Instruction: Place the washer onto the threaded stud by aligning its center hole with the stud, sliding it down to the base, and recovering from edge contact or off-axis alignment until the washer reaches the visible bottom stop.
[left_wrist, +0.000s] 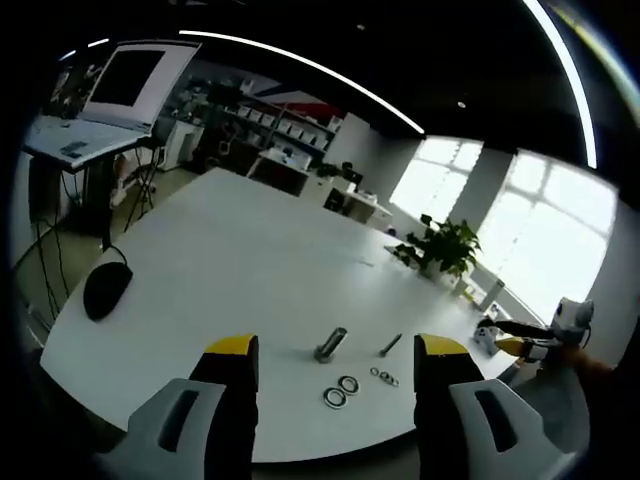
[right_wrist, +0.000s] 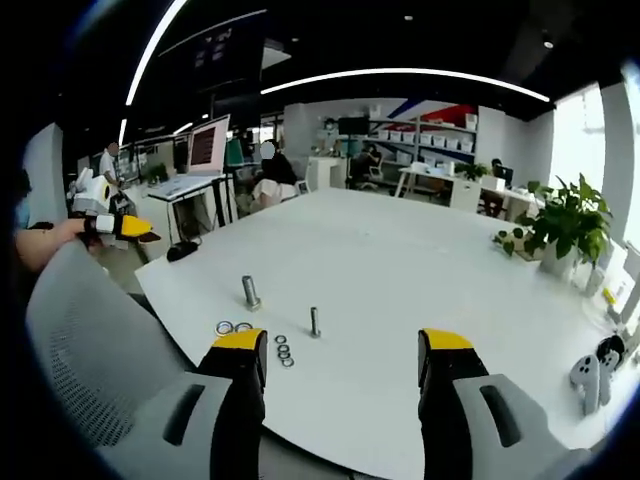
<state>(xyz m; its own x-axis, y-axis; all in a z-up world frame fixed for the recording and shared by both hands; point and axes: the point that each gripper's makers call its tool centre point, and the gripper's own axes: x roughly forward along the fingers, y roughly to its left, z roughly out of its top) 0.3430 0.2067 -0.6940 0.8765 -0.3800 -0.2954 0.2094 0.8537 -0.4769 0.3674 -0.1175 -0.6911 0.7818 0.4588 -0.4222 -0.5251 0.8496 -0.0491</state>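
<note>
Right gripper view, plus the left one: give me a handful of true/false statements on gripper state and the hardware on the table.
1. The right gripper holds a washer. False: its jaws stand apart with nothing between them.
2. The larger bolt stands upright on the white table. True.
3. A washer already sits at the base of the smaller bolt. False: the small washers lie flat on the table beside it.
4. The left gripper is open and empty. True.
5. The two larger washers lie on the table near the larger bolt. True.
6. A potted plant stands on the floor. False: it stands on the table.
</note>
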